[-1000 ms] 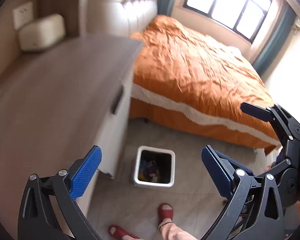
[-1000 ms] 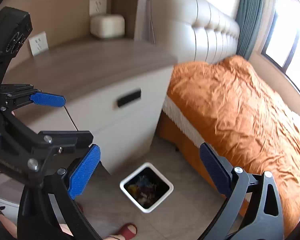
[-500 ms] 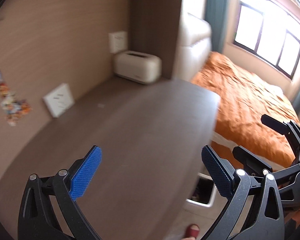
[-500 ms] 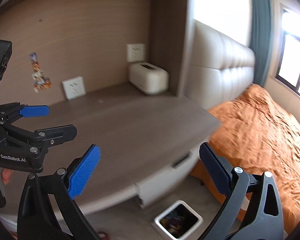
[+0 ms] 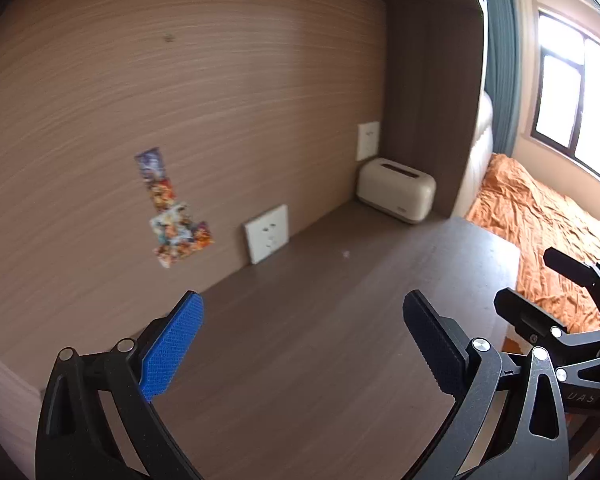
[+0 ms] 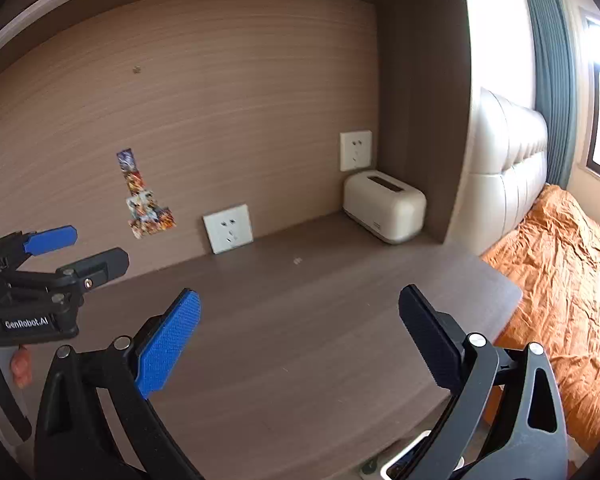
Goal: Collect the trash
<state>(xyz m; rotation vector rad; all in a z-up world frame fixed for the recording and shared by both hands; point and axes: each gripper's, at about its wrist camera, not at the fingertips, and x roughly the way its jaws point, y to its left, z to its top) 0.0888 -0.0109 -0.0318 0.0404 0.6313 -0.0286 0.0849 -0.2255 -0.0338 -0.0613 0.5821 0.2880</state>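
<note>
My left gripper [image 5: 304,344] is open and empty above the brown desktop [image 5: 320,340]. My right gripper [image 6: 300,340] is also open and empty over the same desktop [image 6: 300,320]. A tiny pale scrap [image 6: 298,261] lies on the desktop near the back wall; it also shows in the left wrist view [image 5: 345,254]. The white trash bin's rim [image 6: 396,466] peeks out below the desk edge, behind my right finger. The right gripper shows in the left wrist view [image 5: 556,296], and the left gripper shows in the right wrist view [image 6: 72,248].
A cream tissue box [image 6: 384,206] stands in the back right corner under a wall socket [image 6: 355,151]. A second socket [image 6: 228,228] and colourful stickers [image 6: 146,200] are on the wood wall. An orange bed [image 6: 572,280] and padded headboard [image 6: 504,160] lie to the right.
Both grippers have swung up from the floor bin to face the desktop and back wall. The bin has dropped almost out of view. Both stay open and empty.
</note>
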